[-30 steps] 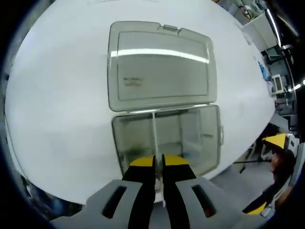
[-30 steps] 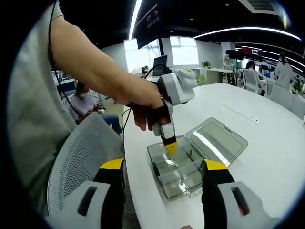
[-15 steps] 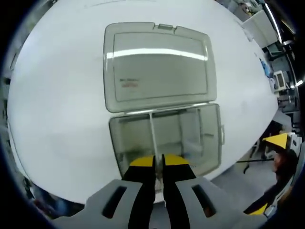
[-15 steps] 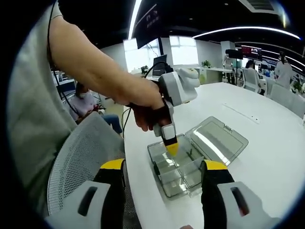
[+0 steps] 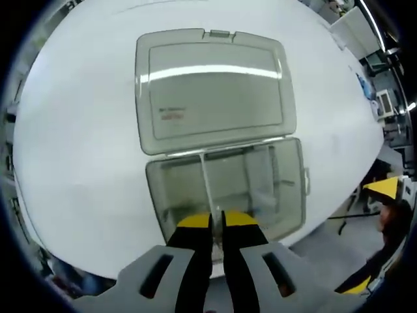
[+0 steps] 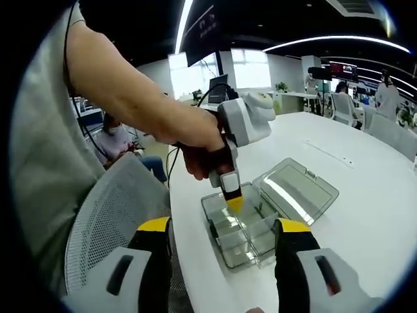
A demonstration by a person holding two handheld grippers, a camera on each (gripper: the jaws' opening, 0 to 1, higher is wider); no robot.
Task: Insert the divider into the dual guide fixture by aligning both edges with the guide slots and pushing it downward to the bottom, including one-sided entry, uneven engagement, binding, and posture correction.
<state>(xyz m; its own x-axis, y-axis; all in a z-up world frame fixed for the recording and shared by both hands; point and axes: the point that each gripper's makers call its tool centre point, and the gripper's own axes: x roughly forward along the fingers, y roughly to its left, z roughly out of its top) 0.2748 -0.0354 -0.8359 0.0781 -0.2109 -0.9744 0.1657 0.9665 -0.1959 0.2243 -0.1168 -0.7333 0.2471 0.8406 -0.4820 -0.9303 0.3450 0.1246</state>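
Note:
A clear plastic box [image 5: 225,192] with its lid [image 5: 212,88] folded open lies on the white table [image 5: 78,163]. My left gripper [image 5: 217,223] is shut on a thin clear divider [image 5: 207,186] that stands upright inside the box, running from the near wall to the hinge side. In the right gripper view the same left gripper [image 6: 233,203] points down into the box [image 6: 242,231], held by a person's hand [image 6: 199,153]. My right gripper [image 6: 221,228] is open, held back from the table's edge with nothing between its jaws.
A grey mesh chair [image 6: 107,222] stands at the table's near edge. Further dividers stand in the box's right half [image 5: 273,176]. Desks, monitors and seated people fill the far room [image 6: 352,91]. The table's rim curves off at the right [image 5: 352,169].
The left gripper view has shifted slightly, the box and lid now sitting a little further left and up. The divider stays gripped. The right gripper holds still.

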